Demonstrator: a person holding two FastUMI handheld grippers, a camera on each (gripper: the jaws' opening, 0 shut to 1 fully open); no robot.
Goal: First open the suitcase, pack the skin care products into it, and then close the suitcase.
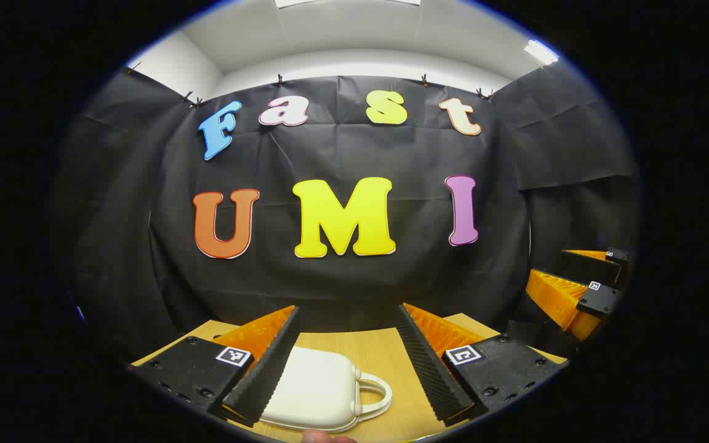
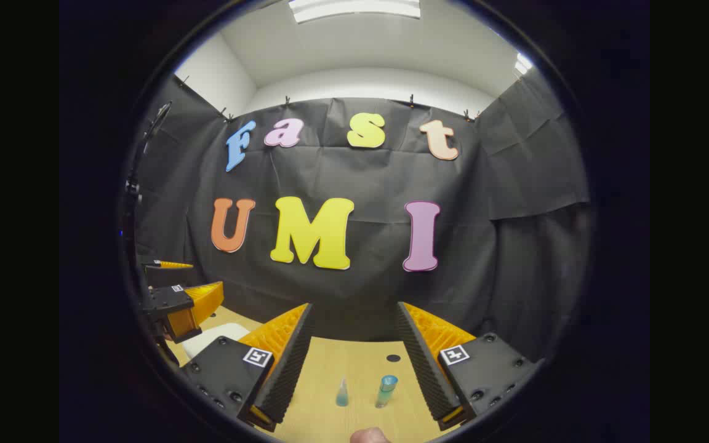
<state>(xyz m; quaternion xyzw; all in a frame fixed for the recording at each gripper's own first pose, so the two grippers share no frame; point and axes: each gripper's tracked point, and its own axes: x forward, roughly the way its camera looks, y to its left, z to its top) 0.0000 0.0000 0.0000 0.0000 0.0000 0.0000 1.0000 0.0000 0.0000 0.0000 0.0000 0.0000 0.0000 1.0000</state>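
Fingertip (image 1: 328, 437) at bottom edge. Left gripper (image 1: 349, 363): jaws wide apart, empty, above closed white suitcase (image 1: 314, 389) lying flat on wooden table (image 1: 385, 354). Right gripper (image 2: 354, 363): jaws spread, empty, over two small bottles (image 2: 364, 392) standing apart, bare tabletop around them.

We are looking into a recording booth set up inside a plain room, more studio or lab than home. Creased black cloth (image 2: 354, 289) hangs as a backdrop on three sides, held up by small clips (image 1: 280, 79) along its top edge. Above it we see bare white walls (image 2: 367, 83) and a white ceiling with flat light panels (image 2: 354, 7) (one more glows at the right). A light wooden tabletop (image 1: 379, 351) sits below.
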